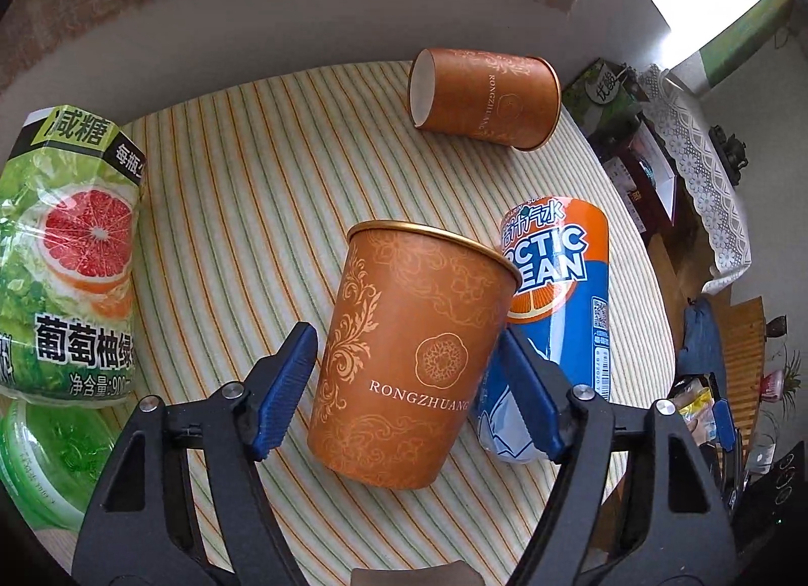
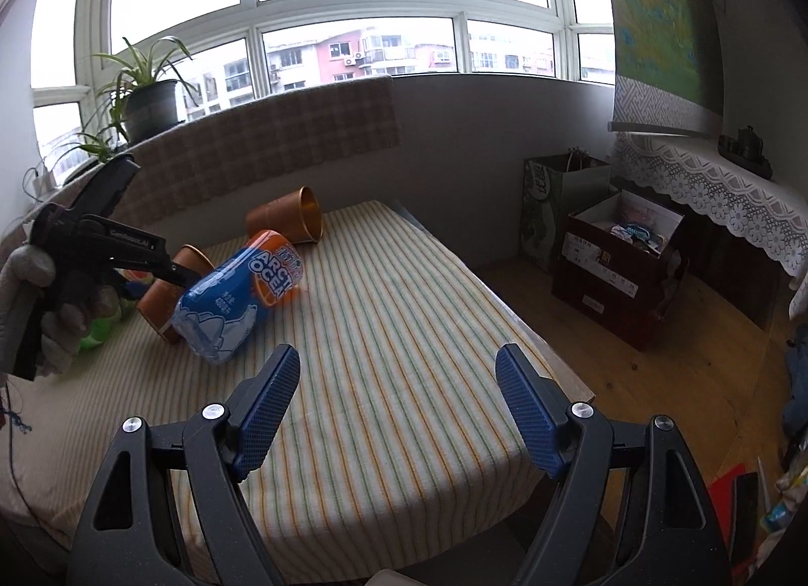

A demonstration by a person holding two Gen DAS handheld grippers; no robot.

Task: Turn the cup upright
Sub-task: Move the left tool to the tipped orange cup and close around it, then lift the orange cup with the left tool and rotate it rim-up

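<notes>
An orange paper cup point(image 1: 404, 359) with gold rim stands rim up, slightly tilted, on the striped tablecloth point(image 1: 242, 192). My left gripper point(image 1: 406, 349) is open, with its blue fingers on either side of the cup and a small gap on the left side. In the right wrist view the same cup point(image 2: 166, 290) shows partly behind a bottle, with the left gripper point(image 2: 146, 278) at it. A second orange cup point(image 1: 485, 99) lies on its side at the far edge; it also shows in the right wrist view point(image 2: 288, 217). My right gripper point(image 2: 396, 374) is open and empty above the table's near part.
A blue and orange Arctic Ocean bottle point(image 1: 555, 313) lies right beside the cup. A green grapefruit tea bottle point(image 1: 65, 253) lies at the left. Off the table's right edge point(image 2: 510, 293) stand a cardboard box point(image 2: 616, 273) and a green bag point(image 2: 545, 202) on the floor.
</notes>
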